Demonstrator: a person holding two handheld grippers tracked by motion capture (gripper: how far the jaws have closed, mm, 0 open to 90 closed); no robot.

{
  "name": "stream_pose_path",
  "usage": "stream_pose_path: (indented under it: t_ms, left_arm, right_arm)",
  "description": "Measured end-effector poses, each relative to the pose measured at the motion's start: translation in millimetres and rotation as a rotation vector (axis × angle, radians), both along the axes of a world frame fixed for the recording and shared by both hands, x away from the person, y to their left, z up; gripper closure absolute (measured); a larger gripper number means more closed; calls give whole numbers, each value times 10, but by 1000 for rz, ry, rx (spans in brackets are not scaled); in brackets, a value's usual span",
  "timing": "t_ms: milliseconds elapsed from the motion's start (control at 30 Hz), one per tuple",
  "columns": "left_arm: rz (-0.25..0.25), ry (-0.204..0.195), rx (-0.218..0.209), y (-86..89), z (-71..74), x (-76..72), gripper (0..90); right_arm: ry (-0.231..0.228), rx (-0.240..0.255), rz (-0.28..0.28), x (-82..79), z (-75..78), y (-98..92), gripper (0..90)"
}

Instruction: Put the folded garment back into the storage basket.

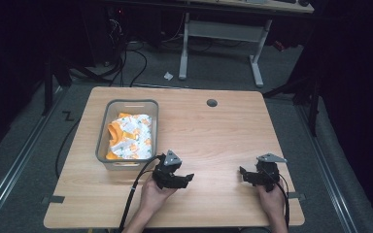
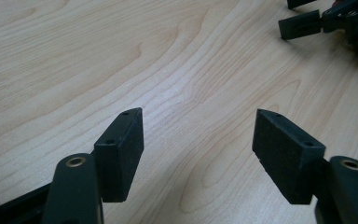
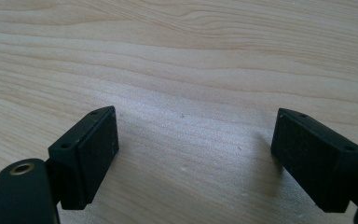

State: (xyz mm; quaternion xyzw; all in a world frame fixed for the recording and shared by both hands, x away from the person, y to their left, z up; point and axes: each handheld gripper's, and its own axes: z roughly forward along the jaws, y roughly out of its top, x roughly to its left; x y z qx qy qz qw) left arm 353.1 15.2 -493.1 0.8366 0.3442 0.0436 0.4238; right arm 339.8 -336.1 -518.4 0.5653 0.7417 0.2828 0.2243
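Note:
A grey plastic bin (image 1: 103,137) stands on the left part of the wooden table (image 1: 213,131). Inside it lies a crumpled white and orange patterned cloth (image 1: 130,136). My left gripper (image 1: 188,177) rests low over the table just right of the bin's near corner, jaws open and pointing right, nothing between them. In the left gripper view the left gripper (image 2: 198,140) is spread over bare wood, and the right gripper (image 2: 303,16) shows at the top right. My right gripper (image 1: 243,174) sits near the table's right front, open and pointing left, and the right gripper (image 3: 193,140) holds nothing.
A round cable hole (image 1: 211,103) sits near the table's far edge. Behind the table stands a white desk frame (image 1: 221,36) with cables on the grey floor. The left gripper's black cable (image 1: 131,196) trails off the table's front edge.

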Motion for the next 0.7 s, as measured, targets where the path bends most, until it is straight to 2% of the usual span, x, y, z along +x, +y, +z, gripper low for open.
stream_pose_path:
  t_ms: [500, 533, 633, 700]
  left_arm:
    - [35, -5, 53, -57, -246, 12, 342]
    - [40, -14, 65, -61, -262, 10, 342]
    - [50, -73, 95, -71, -298, -16, 346]
    - [56, -85, 107, -83, -302, -27, 345]
  right_arm:
    - [0, 0, 0, 0, 0, -1, 147]
    - [0, 0, 0, 0, 0, 0, 147]
    - [0, 0, 0, 0, 0, 0, 147]
    - [0, -1, 1, 0, 0, -1, 147]
